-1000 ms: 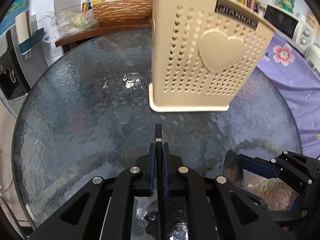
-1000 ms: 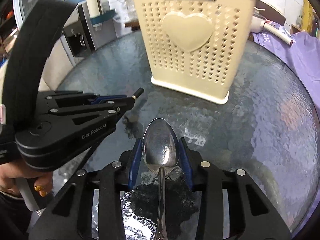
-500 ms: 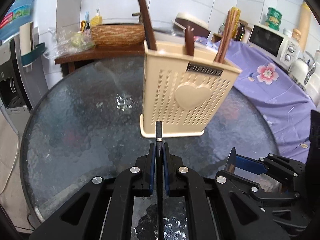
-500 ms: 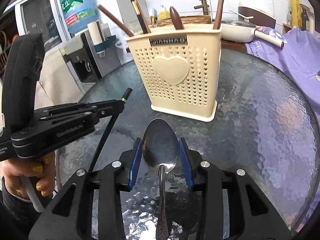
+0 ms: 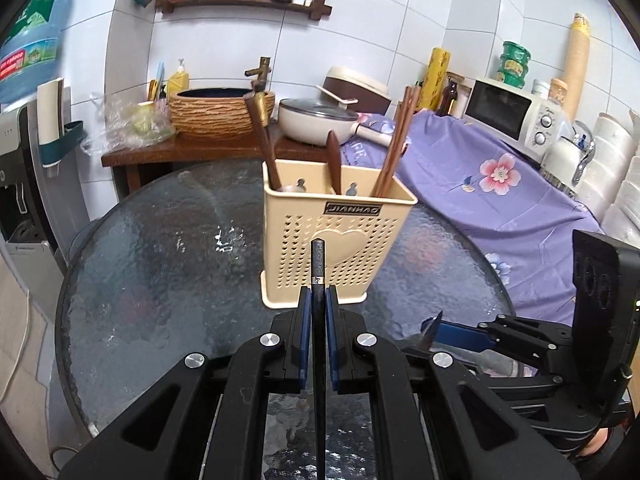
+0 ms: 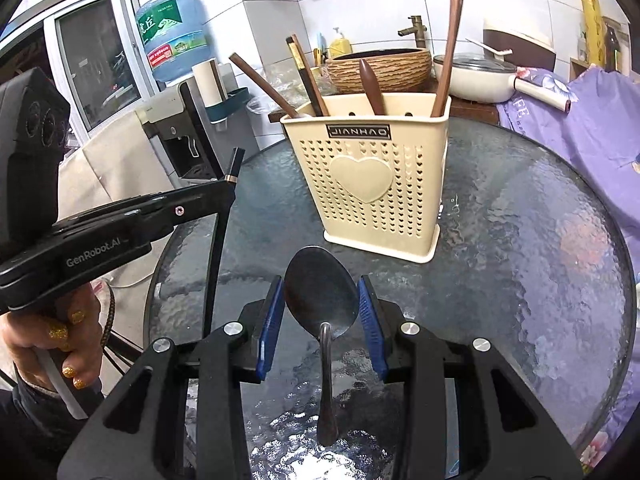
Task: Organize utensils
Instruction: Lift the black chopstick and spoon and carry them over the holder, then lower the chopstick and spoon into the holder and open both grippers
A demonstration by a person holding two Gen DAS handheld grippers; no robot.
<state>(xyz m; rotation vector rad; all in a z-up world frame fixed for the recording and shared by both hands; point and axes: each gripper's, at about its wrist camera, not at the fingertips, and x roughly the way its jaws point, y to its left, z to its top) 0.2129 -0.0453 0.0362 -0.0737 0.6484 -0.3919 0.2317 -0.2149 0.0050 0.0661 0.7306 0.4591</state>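
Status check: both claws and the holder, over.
Left claw shut on black chopstick. Right claw shut on spoon. Cream holder ahead, path clear.

Ahead of us, past the round glass table, we see a white tiled wall with a bottle shelf. A microwave sits right, a water dispenser left.

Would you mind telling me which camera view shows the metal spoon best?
The right wrist view: the shiny metal spoon lies face-up between the right tongs, bowl and handle visible. The left wrist view shows only its edge-on tip.
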